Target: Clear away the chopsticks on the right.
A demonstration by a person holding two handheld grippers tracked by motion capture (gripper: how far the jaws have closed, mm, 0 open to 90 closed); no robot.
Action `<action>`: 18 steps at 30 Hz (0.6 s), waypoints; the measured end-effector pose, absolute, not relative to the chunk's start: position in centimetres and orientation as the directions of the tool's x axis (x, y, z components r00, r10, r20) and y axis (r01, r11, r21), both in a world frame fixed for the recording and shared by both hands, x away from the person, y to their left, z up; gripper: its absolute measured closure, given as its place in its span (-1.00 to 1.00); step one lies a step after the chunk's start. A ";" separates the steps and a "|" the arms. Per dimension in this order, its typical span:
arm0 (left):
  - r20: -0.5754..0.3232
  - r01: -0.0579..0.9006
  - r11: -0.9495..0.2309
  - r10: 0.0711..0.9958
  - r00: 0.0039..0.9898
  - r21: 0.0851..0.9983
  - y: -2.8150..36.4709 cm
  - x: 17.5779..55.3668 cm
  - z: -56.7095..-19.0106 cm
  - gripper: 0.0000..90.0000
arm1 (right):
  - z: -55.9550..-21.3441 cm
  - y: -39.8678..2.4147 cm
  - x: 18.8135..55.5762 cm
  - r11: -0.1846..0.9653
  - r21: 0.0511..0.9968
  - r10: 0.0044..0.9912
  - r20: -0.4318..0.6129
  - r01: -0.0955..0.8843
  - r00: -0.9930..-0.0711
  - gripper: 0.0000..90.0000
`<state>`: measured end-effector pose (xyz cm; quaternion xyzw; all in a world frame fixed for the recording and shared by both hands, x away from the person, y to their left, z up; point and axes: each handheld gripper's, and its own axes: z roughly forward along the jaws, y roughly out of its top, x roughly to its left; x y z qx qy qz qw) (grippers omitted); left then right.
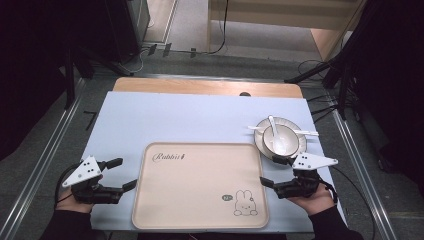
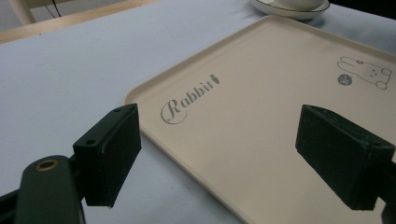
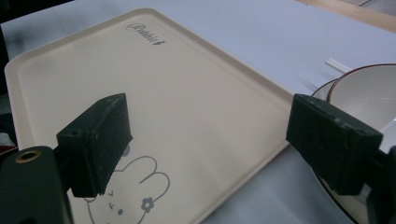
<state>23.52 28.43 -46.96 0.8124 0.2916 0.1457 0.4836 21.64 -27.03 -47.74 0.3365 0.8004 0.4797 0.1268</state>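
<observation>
Left gripper (image 1: 121,174) and right gripper (image 1: 272,171), jaws spread, empty, am holding flanking tray (image 1: 200,186), likely readying two-sided lift. Bowl (image 1: 280,138) with spoon (image 1: 276,134) sitting on plate (image 1: 298,145) beyond tray's far right corner; chopsticks (image 1: 307,132), I think, crossing plate.

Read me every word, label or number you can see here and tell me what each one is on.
"Rabbit", in script with a small carrot after it: on the tray, near one corner.
Small round dark badge beside the rabbit drawing on the tray: too small to read.
Bowl, plate and each claw: no text visible.
</observation>
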 end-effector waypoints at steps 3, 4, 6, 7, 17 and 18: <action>-0.045 0.334 -0.364 0.614 0.788 0.870 28.4 23.5 -46.9 -0.67 | -47.9 -27.0 21.7 0.326 0.846 0.661 0.116 0.423 -0.741 -0.65; -0.043 0.335 -0.371 0.613 0.789 0.866 28.4 23.5 -46.9 -0.67 | -47.9 -27.0 21.8 0.329 0.842 0.658 0.120 0.427 -0.743 -0.65; -0.043 0.334 -0.369 0.613 0.789 0.867 28.3 23.5 -46.9 -0.67 | -47.9 -27.0 21.8 0.329 0.843 0.657 0.120 0.426 -0.744 -0.62; -0.044 0.335 -0.368 0.614 0.788 0.867 28.3 23.5 -46.9 -0.67 | -47.9 -27.0 21.8 0.328 0.843 0.656 0.121 0.426 -0.745 -0.61; -0.044 0.338 -0.369 0.617 0.786 0.866 28.4 23.6 -47.0 -0.67 | -47.9 -26.9 21.9 0.335 0.835 0.656 0.126 0.437 -0.744 -0.57; -0.045 0.339 -0.367 0.619 0.784 0.866 28.3 23.6 -47.0 -0.67 | -48.0 -26.9 21.9 0.336 0.832 0.658 0.128 0.441 -0.742 -0.57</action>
